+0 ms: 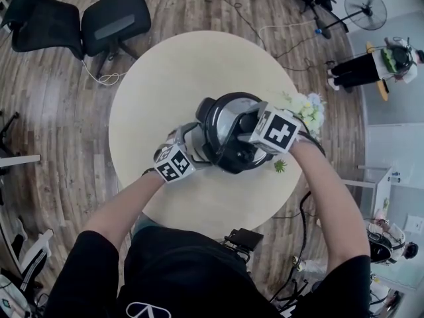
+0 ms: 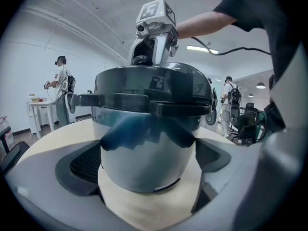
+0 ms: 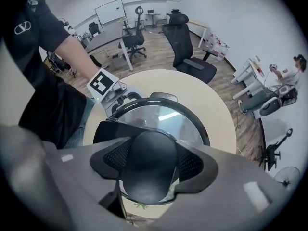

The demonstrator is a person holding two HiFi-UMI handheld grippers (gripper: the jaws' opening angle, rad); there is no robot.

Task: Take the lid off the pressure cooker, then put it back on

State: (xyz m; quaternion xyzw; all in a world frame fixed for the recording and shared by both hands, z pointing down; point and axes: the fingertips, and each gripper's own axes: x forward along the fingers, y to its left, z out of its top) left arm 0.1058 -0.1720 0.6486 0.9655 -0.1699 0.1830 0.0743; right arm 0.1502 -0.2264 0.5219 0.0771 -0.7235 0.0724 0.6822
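A pressure cooker [image 1: 225, 121] with a steel pot [image 2: 147, 153] and a dark lid [image 2: 154, 88] stands on the round cream table [image 1: 165, 78]. The lid sits on the pot. My left gripper [image 2: 147, 165] reaches in almost level from the left, its pads against both sides of the pot. My right gripper [image 3: 149, 165] points straight down over the lid [image 3: 163, 119]. It is shut on the black knob [image 3: 149, 170] on the lid's top. In the head view, the left gripper [image 1: 197, 146] is at the cooker's left and the right gripper [image 1: 255, 130] is above it.
A small bunch of pale flowers [image 1: 306, 108] lies just right of the cooker near the table's edge. Black office chairs [image 1: 116, 18] stand beyond the table at the far left. Cables run over the wooden floor, and a person [image 1: 371, 65] stands at the far right.
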